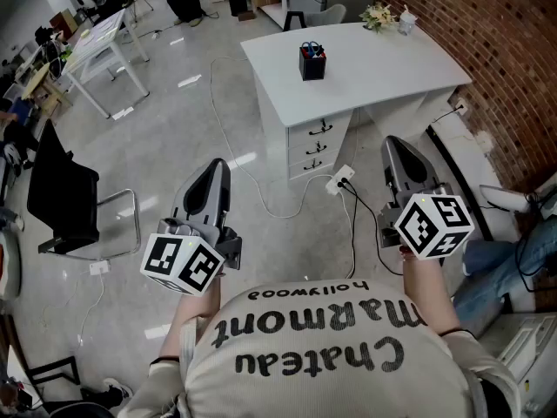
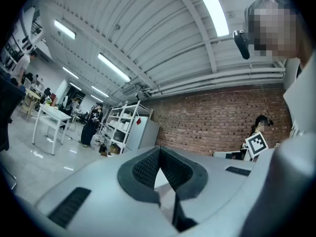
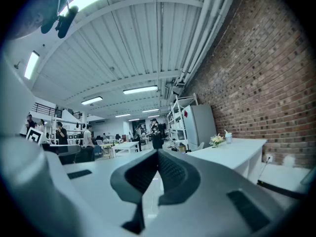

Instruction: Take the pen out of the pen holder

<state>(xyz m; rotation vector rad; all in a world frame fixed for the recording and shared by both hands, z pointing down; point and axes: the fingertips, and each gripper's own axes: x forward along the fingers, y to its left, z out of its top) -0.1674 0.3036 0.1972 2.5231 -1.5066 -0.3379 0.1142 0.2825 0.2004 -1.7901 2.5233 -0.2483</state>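
A black pen holder (image 1: 312,63) with several pens and blue-handled scissors in it stands near the middle of a white desk (image 1: 383,64) in the head view. Both grippers are held close to the person's body, well short of the desk, over the floor. The left gripper (image 1: 218,167) is shut with nothing in it; in its own view the jaws (image 2: 159,151) meet and point toward shelves and a brick wall. The right gripper (image 1: 397,144) is shut and empty as well, its jaws (image 3: 158,153) closed. Neither gripper view shows the pen holder.
The desk has a drawer unit (image 1: 318,144) on its near side. A small flower pot (image 1: 378,16) and a cup (image 1: 406,22) sit at its far corner. A power strip (image 1: 340,179) and cables lie on the floor. A black chair (image 1: 61,200) stands at left, a brick wall (image 1: 487,42) at right.
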